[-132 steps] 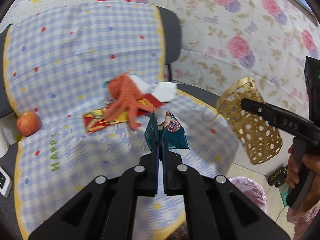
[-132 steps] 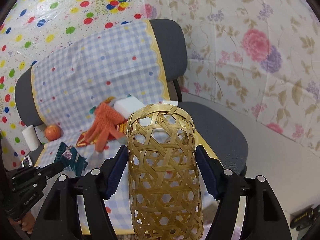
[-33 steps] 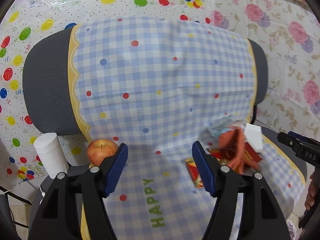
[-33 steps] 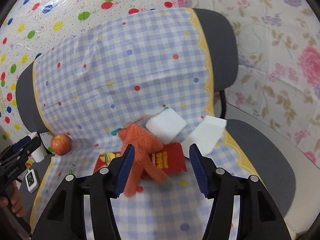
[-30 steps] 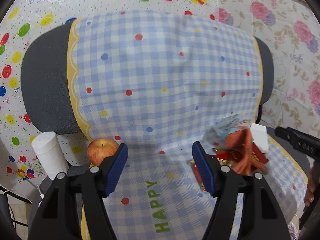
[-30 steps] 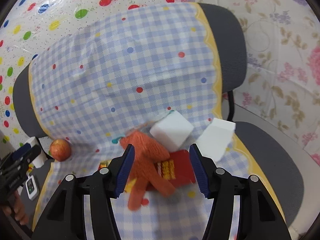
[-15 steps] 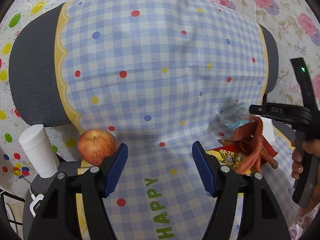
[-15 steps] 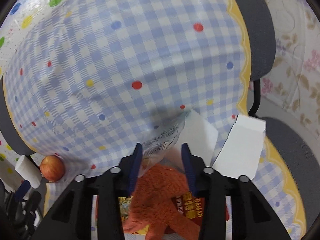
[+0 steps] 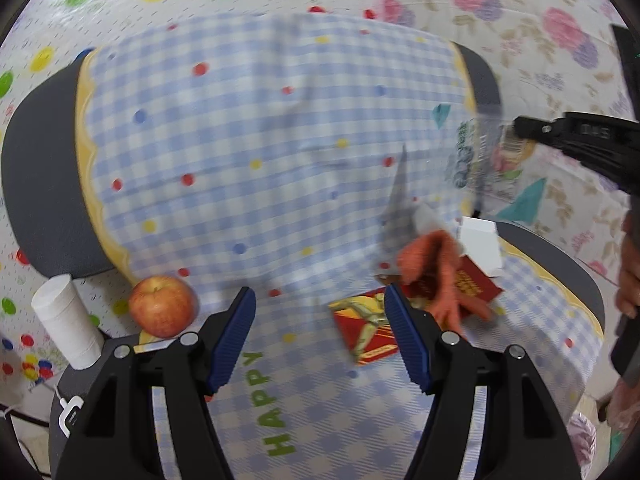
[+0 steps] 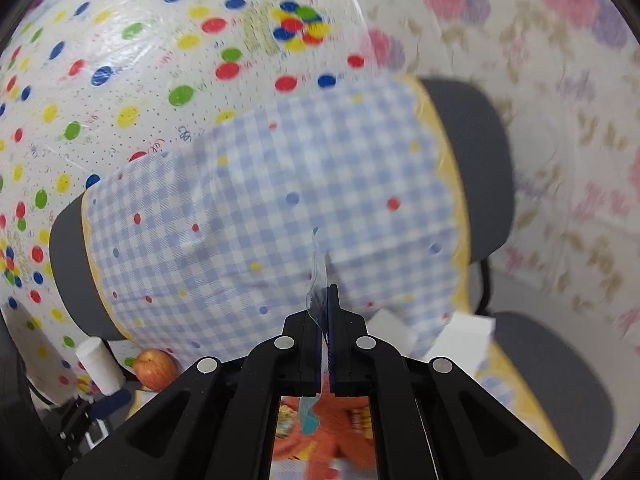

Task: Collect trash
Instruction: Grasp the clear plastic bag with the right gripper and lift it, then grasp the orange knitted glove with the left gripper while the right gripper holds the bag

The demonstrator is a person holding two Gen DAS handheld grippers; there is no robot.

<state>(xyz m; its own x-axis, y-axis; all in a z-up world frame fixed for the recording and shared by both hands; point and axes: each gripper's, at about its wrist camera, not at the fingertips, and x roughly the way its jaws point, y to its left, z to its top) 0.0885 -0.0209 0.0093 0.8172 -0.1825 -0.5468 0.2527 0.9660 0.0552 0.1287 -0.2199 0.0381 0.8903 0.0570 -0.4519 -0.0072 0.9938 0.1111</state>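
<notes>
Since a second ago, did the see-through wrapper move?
Yes. The clear wrapper has gone up, off the chair seat beside the orange glove, pinched in the right gripper, whose jaws just closed.

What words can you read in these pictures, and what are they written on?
"HAPPY", in green letters, on the checked cloth over the chair.
Yellow letters on the red packet: too blurred to read.
Raised letters on the right gripper: too small to make out.
Blue print on the clear wrapper in its jaws: blurred.
Print on the dotted wall sheet: blurred.
</notes>
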